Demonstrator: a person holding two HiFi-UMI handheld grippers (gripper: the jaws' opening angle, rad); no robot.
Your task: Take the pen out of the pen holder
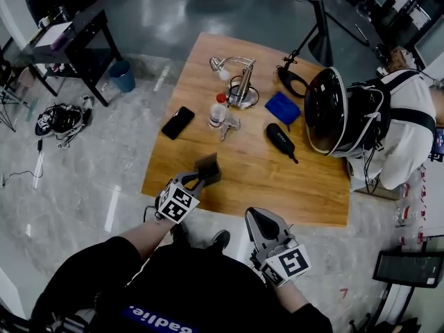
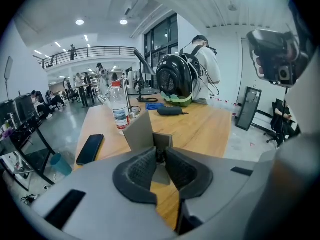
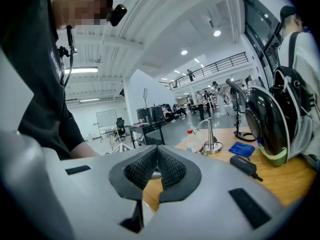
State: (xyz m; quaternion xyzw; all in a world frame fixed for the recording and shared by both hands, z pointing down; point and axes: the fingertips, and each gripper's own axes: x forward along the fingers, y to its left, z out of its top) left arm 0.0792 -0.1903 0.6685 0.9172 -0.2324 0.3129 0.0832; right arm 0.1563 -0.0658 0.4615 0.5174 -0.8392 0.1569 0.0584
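Wide grey hall floor surrounds a wooden counter (image 1: 291,179), which fills the middle of the head view. The grey pen holder (image 1: 208,165) stands alone at the counter's lower left edge. The bottle (image 1: 218,111), phone (image 1: 178,122) and lamp (image 1: 239,82) sit farther up, well apart from it.

The left hand-held gripper (image 1: 202,180) reaches in from the lower left and meets the holder. In the left gripper view its jaws are drawn in on the holder's near wall, with grey filling the narrow gap between the pads, so I read it as clamped on the holder. At the jaw tips sits a small dark stub (image 2: 160,156), probably the end of the pen. The head view is too coarse to confirm this.

The right hand-held gripper (image 1: 255,217) hangs at the lower middle, off the counter's near edge and well apart from the holder. Its jaws are together with nothing between them.

The step in hand looks like steadying the holder so the other side can draw the pen.
- **Left grip:** it should be firm and low on the wall, because the holder looks light and stands close to the edge, where a tug could tip it or slide it off.
- **Right approach:** the right jaws must part before they arrive, then come in from above rather than from the side so they don't knock the walls.
- **The pull:** pinch only the dark end and lift it straight along the holder's axis.

If the left pads actually cover the pen's end, they will need to shift down the wall first.
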